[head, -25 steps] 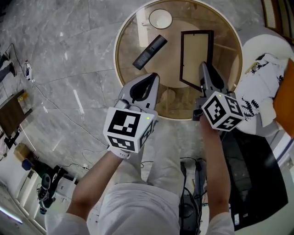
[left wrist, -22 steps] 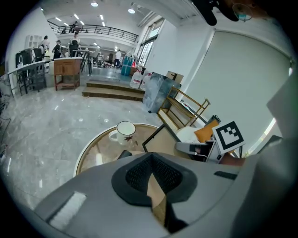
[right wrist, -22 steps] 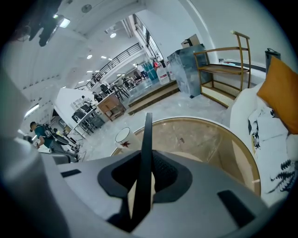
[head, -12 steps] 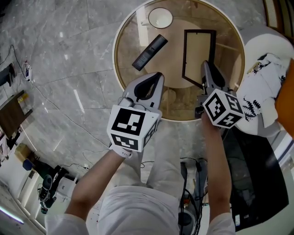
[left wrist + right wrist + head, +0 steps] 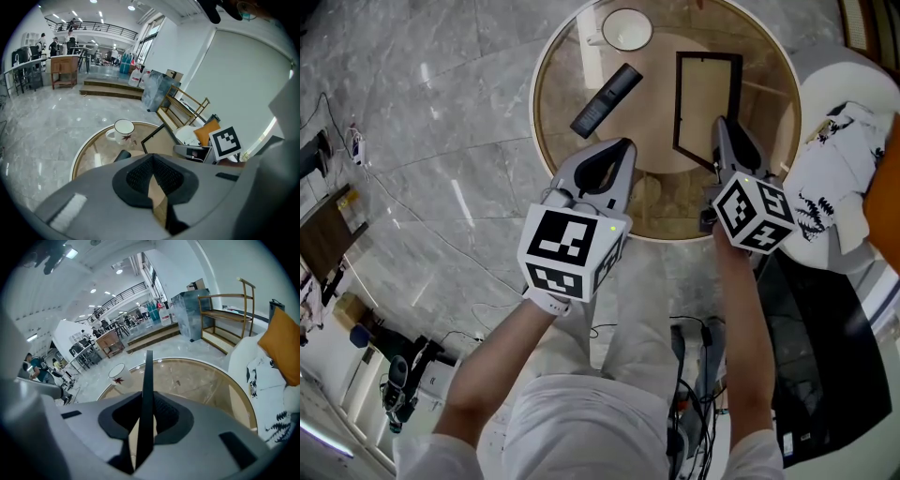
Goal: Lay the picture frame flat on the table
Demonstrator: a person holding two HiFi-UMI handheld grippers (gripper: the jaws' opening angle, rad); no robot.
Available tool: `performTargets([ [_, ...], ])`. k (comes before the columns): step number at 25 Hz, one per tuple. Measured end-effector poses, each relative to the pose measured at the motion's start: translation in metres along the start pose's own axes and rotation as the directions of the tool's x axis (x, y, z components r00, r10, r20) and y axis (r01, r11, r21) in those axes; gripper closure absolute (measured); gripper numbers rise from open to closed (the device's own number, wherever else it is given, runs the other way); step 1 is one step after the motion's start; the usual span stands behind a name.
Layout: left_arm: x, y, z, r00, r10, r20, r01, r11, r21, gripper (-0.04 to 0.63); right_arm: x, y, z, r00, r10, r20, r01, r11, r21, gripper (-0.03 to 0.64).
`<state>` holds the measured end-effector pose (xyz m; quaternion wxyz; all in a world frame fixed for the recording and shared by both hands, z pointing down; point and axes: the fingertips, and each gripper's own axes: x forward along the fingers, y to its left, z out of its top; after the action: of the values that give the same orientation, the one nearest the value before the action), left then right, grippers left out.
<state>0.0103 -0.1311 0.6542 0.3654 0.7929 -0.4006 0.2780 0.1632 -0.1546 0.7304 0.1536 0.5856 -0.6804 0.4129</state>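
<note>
Progress looks late but unfinished. Nearest, the left gripper (image 5: 623, 148) hangs over the near rim of the round glass table (image 5: 546, 122), its jaws closed together on nothing. To its right, the right gripper (image 5: 721, 131) has its jaws clamped on the near edge of the picture frame (image 5: 707, 103), which runs edge-on between them. The frame leans back low over the table's right half; whether its far edge touches the top I cannot tell. Left to do, I judge: lower it flat and let go. Left of it lies a dark remote (image 5: 606, 100), well apart; farther off stands a white cup (image 5: 627, 30). Neither blocks the spot.
</note>
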Motion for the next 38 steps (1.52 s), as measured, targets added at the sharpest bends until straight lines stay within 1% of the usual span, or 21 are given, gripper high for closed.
performTargets([
  [6,0.001,0.001,-0.004,1.0,0.0,-0.012,0.0,1.0,0.001,0.591,0.003,-0.014,-0.002,0.999,-0.048,-0.011,0.048,0.999,0.006,0.552],
  [15,0.005,-0.002,-0.012,1.0,-0.008,-0.027,0.008,1.0,0.003,0.591,0.016,-0.043,-0.01,0.998,-0.048,-0.043,0.051,0.997,0.058,0.529],
  [21,0.008,-0.003,-0.016,0.999,-0.014,-0.037,0.014,1.0,0.004,0.591,0.031,-0.05,-0.018,0.998,-0.023,-0.06,0.027,0.998,0.063,0.511],
  [25,0.007,-0.002,-0.017,0.999,-0.012,-0.036,0.013,1.0,0.007,0.591,0.044,-0.055,-0.025,0.997,0.056,-0.059,-0.047,0.989,0.14,0.509],
  [27,0.007,-0.003,-0.019,0.999,-0.012,-0.038,0.013,1.0,0.008,0.592,0.049,-0.062,-0.031,0.995,0.076,-0.065,-0.064,0.983,0.173,0.509],
  [38,0.003,0.0,-0.022,0.999,-0.015,-0.039,0.015,1.0,0.011,0.591,0.061,-0.077,-0.044,0.997,0.041,-0.07,-0.028,0.985,0.172,0.495],
])
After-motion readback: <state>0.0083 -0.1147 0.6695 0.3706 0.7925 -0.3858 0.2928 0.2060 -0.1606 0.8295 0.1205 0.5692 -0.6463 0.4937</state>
